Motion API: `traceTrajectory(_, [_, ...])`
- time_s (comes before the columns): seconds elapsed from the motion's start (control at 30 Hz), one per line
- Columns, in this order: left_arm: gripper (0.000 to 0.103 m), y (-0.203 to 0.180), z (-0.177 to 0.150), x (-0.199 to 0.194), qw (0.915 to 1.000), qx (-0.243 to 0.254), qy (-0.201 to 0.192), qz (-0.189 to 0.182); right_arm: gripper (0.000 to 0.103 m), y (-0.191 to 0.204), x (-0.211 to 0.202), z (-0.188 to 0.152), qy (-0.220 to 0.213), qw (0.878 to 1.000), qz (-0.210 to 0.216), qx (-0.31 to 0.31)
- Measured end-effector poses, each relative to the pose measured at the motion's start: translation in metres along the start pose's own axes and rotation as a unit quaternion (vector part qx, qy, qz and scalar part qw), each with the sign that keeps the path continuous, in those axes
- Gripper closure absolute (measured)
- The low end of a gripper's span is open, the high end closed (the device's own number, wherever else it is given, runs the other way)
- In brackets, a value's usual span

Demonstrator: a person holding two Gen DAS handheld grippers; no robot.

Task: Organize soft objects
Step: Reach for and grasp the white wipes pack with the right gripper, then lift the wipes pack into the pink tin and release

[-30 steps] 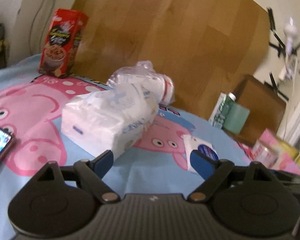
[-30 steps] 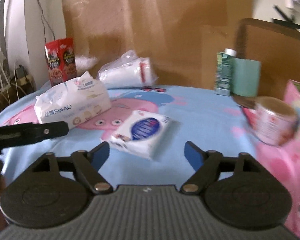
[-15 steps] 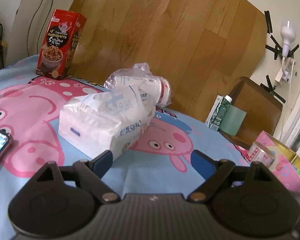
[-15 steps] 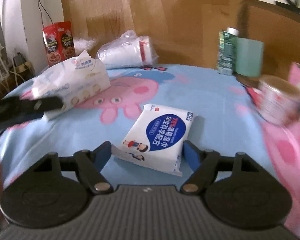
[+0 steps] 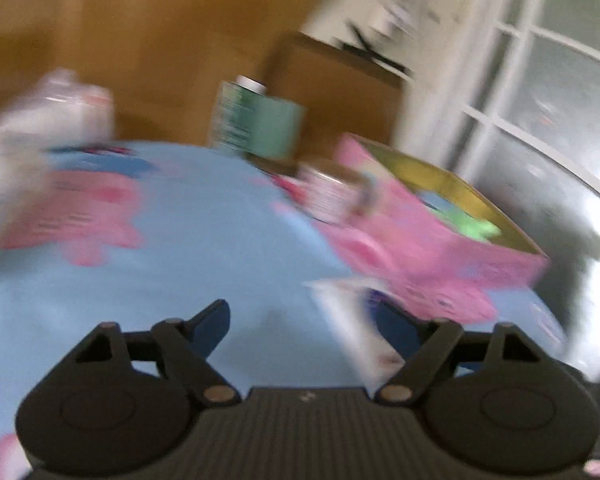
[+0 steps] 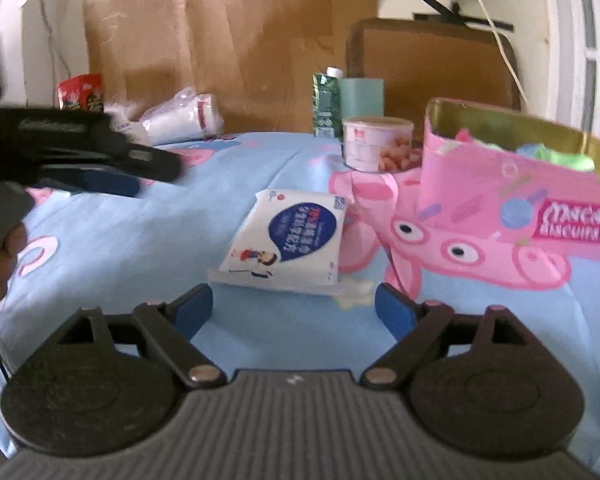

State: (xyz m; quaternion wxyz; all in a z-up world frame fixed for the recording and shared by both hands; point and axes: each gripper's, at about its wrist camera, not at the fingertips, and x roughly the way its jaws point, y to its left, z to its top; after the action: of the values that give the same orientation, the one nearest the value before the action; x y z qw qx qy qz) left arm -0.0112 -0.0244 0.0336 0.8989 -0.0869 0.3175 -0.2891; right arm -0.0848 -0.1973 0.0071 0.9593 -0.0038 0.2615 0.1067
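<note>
right tool [image 6: 294, 312] is hovering spread wide just short of the tissue pack [image 6: 288, 246].
the pack is lying flat on the blue counter cloth [image 6: 140, 264] beside the pink box [image 6: 520, 200]; fingers closing too high may be sliding off its slack wrapper. left tool [image 5: 304, 326], also spread and holding nothing, is now swinging rightward and blurring, facing the box, not the big tissue bag it faced half a second ago.
</note>
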Motion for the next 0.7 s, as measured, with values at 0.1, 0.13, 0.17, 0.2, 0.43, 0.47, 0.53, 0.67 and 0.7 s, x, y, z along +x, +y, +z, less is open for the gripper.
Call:
traceTrajectory(0.1, [0.031, -0.016, 0.006, 0.026, 0.9982, -0.022, 0.044, -0.034, 0.013, 0.003, 0.005, 0.008, -0.007, 1.0, 0.008, -0.022])
traceTrajectory(0.13, [0.034, -0.019, 0.007, 0.037, 0.997, -0.028, 0.059, -0.04, 0.014, 0.004, 0.011, 0.011, -0.002, 1.0, 0.007, -0.027])
traceTrajectory(0.17, [0.041, -0.02, 0.006, 0.047, 0.9959, -0.03, 0.074, -0.043, 0.02, 0.0, 0.016, 0.012, 0.011, 0.999, 0.014, -0.027])
traceTrajectory(0.2, [0.044, -0.021, 0.004, 0.056, 0.995, -0.032, 0.085, -0.042, 0.021, -0.007, 0.022, 0.013, 0.022, 0.999, 0.035, -0.016])
traceTrajectory(0.43, [0.043, -0.045, 0.015, 0.037, 0.9984, -0.005, 0.026, -0.049, 0.059, -0.01, 0.004, 0.02, -0.036, 0.999, 0.003, -0.011])
traceTrajectory(0.47, [0.043, -0.049, 0.022, 0.035, 0.9982, -0.004, 0.02, -0.056, 0.059, -0.013, -0.001, 0.023, -0.049, 0.999, -0.004, -0.011])
traceTrajectory(0.53, [0.043, -0.06, 0.032, 0.035, 0.9978, 0.008, 0.01, -0.064, 0.059, -0.023, -0.006, 0.029, -0.066, 0.998, -0.009, 0.004])
traceTrajectory(0.67, [0.041, -0.086, 0.045, 0.039, 0.9967, 0.035, -0.009, -0.074, 0.058, -0.033, -0.019, 0.036, -0.098, 0.995, -0.032, 0.009])
traceTrajectory(0.7, [0.039, -0.093, 0.049, 0.042, 0.9961, 0.041, -0.01, -0.078, 0.058, -0.035, -0.019, 0.039, -0.105, 0.994, -0.039, 0.007])
